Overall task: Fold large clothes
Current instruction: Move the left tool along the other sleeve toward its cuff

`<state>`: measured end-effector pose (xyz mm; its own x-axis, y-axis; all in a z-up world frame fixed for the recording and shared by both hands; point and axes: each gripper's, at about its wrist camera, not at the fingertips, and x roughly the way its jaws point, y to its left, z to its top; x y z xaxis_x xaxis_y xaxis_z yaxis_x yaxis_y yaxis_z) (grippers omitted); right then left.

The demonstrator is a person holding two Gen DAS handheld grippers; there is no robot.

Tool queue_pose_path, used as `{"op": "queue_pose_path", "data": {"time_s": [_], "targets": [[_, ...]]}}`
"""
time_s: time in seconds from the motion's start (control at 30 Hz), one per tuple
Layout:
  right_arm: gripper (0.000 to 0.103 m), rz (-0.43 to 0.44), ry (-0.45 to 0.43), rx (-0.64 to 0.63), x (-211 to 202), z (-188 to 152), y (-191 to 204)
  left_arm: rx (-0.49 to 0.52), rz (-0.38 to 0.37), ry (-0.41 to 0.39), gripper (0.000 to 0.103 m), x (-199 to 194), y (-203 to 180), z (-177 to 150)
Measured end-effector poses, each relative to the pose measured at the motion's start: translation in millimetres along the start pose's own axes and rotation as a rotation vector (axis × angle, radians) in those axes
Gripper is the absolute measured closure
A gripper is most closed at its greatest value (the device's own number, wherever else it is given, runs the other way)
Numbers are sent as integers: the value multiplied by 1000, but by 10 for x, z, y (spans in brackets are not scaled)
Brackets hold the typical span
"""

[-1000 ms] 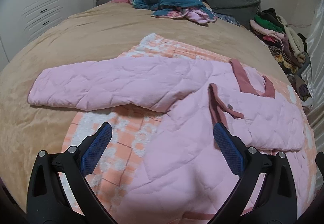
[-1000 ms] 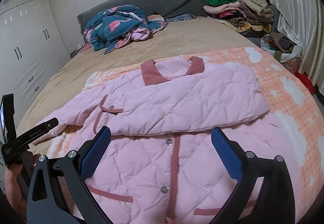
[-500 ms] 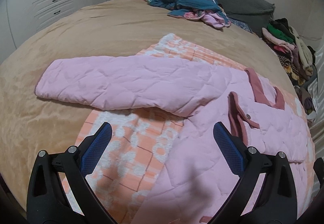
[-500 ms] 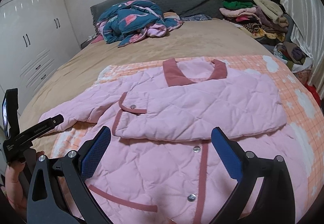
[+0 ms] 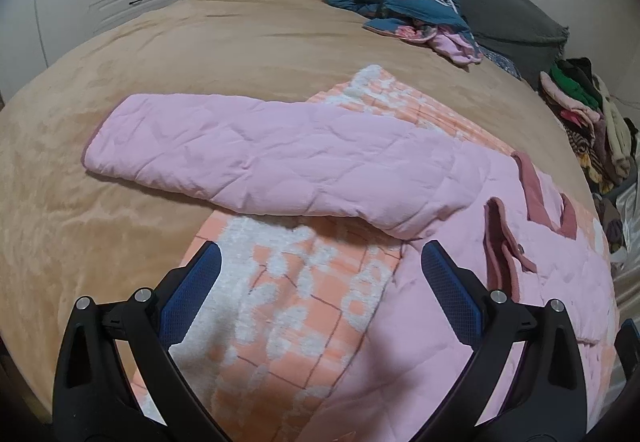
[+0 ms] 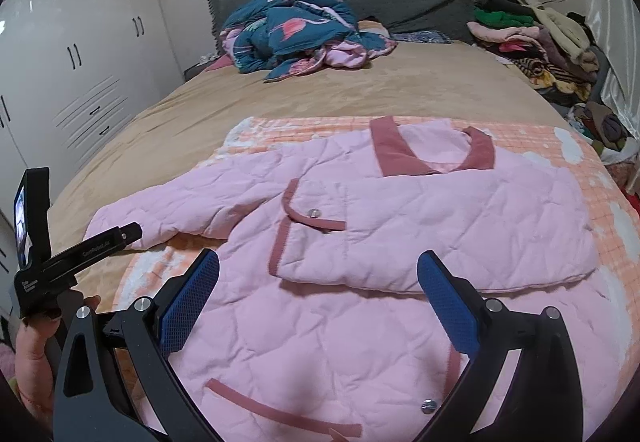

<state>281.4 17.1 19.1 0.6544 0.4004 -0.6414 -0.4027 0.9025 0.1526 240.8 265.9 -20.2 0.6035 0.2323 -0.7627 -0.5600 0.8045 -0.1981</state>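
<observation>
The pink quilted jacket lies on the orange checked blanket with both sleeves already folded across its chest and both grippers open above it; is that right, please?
Not quite: only one sleeve is folded across the chest of the pink quilted jacket. The other sleeve lies stretched out flat onto the tan bedspread, as the left wrist view shows. The rest holds: it lies on the orange checked blanket, and the left gripper and right gripper are open.

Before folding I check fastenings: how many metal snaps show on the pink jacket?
2: cuff snap on the folded sleeve; front snap low on the jacket. Others may be hidden.
</observation>
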Motion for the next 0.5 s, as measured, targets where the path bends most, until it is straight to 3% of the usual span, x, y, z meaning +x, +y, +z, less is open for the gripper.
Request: {"op": "queue_pose_path", "data": {"time_s": [0.5], "targets": [[4,43,25,-101,190,152,433,-140,30,31,9,163,581,94]]}}
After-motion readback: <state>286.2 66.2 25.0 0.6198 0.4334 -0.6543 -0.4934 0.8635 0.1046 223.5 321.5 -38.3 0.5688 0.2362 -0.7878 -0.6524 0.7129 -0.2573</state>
